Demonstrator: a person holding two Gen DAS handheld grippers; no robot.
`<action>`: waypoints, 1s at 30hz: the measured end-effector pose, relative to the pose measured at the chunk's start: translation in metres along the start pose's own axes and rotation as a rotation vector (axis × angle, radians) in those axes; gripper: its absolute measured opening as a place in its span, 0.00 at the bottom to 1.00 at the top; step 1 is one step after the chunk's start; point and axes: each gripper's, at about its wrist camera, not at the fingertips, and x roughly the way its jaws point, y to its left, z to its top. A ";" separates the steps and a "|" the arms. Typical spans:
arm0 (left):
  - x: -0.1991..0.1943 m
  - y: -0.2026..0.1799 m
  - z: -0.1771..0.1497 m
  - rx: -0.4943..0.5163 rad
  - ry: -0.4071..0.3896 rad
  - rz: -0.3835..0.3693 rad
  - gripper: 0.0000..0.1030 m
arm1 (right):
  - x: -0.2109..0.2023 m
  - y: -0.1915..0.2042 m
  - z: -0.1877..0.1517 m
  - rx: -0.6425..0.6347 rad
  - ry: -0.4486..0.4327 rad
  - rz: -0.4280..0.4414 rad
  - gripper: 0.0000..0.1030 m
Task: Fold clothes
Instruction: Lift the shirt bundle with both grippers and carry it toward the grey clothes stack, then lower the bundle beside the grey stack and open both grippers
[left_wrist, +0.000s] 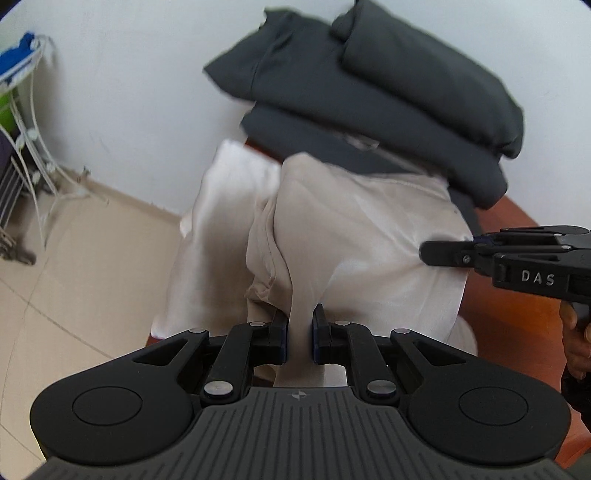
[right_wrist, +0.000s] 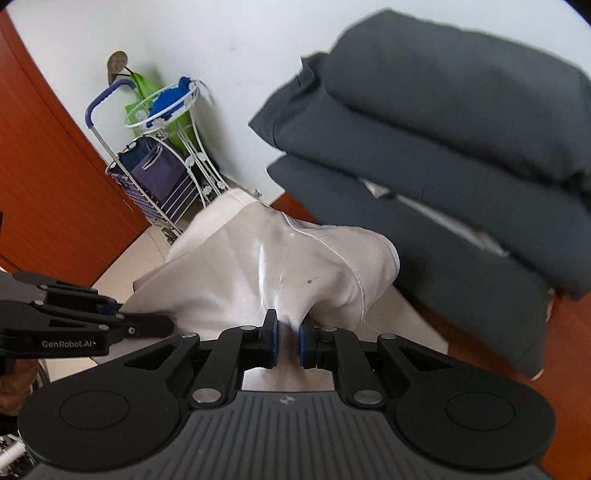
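A cream satin garment (left_wrist: 362, 229) (right_wrist: 258, 266) hangs bunched over the edge of a brown table (left_wrist: 517, 295) (right_wrist: 476, 328). In the left wrist view my left gripper (left_wrist: 300, 317) is shut on a fold of this cloth, which runs down between its blue pads. My right gripper (right_wrist: 288, 325) pinches another bunch of the same garment, with the fabric drawn into creases at its pads. Each gripper shows in the other's view: the right gripper (left_wrist: 424, 253) at the cloth's right side, the left gripper (right_wrist: 170, 326) at its left side.
A stack of folded dark grey clothes (left_wrist: 388, 103) (right_wrist: 443, 129) lies on the table just behind the garment. A white wire rack (right_wrist: 166, 147) (left_wrist: 26, 110) with bags stands by the wall and a brown door (right_wrist: 44, 166). Beige floor tiles (left_wrist: 92, 277) lie below.
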 end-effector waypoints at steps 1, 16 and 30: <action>0.005 0.003 -0.001 -0.005 0.010 -0.001 0.14 | 0.004 -0.001 -0.003 0.002 0.006 -0.003 0.15; 0.033 0.021 -0.009 -0.032 0.040 -0.004 0.21 | 0.046 -0.023 -0.015 0.041 0.039 -0.011 0.33; -0.015 0.009 -0.008 0.043 -0.004 0.029 0.27 | -0.023 -0.005 -0.006 0.021 -0.058 -0.071 0.42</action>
